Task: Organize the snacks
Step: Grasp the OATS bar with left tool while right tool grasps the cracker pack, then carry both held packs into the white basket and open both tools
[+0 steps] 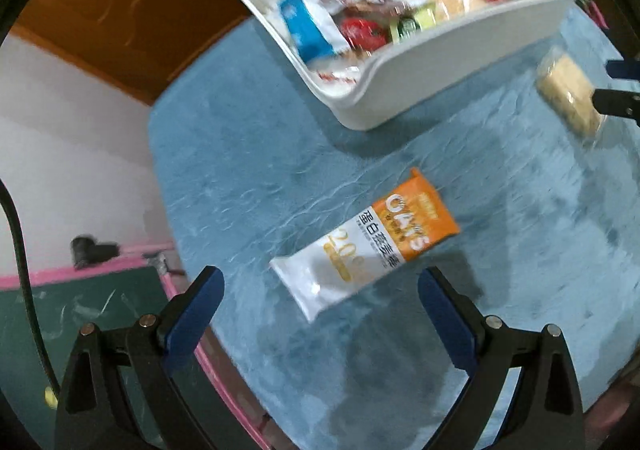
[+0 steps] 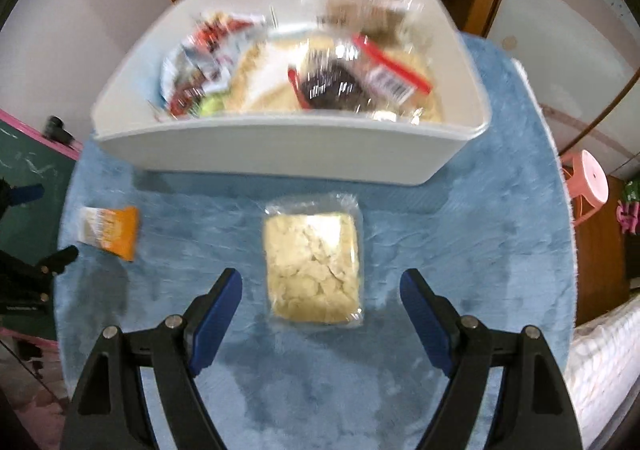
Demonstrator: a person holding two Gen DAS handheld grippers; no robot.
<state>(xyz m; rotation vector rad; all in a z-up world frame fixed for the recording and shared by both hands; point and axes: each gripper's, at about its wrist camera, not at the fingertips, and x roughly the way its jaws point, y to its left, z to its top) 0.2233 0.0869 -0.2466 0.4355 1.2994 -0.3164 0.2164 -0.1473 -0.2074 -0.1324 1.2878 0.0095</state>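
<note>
An orange and white oats bar packet (image 1: 364, 246) lies flat on the blue tablecloth (image 1: 248, 153). My left gripper (image 1: 320, 276) hangs open just above it, jaws wide, one on each side of the packet's white end. A clear-wrapped beige pastry (image 2: 314, 266) lies in front of the white bin (image 2: 280, 153). My right gripper (image 2: 320, 278) is open over the pastry's near half, pads apart from it. The bin holds several mixed snack packets. The oats bar (image 2: 110, 230) also shows at the left of the right wrist view.
The bin (image 1: 440, 81) stands at the table's far side. A green board with a pink frame (image 1: 80, 310) is below the table's left edge. A pink stool (image 2: 588, 185) and a bed (image 2: 608, 362) are off the right edge. A wooden door is behind.
</note>
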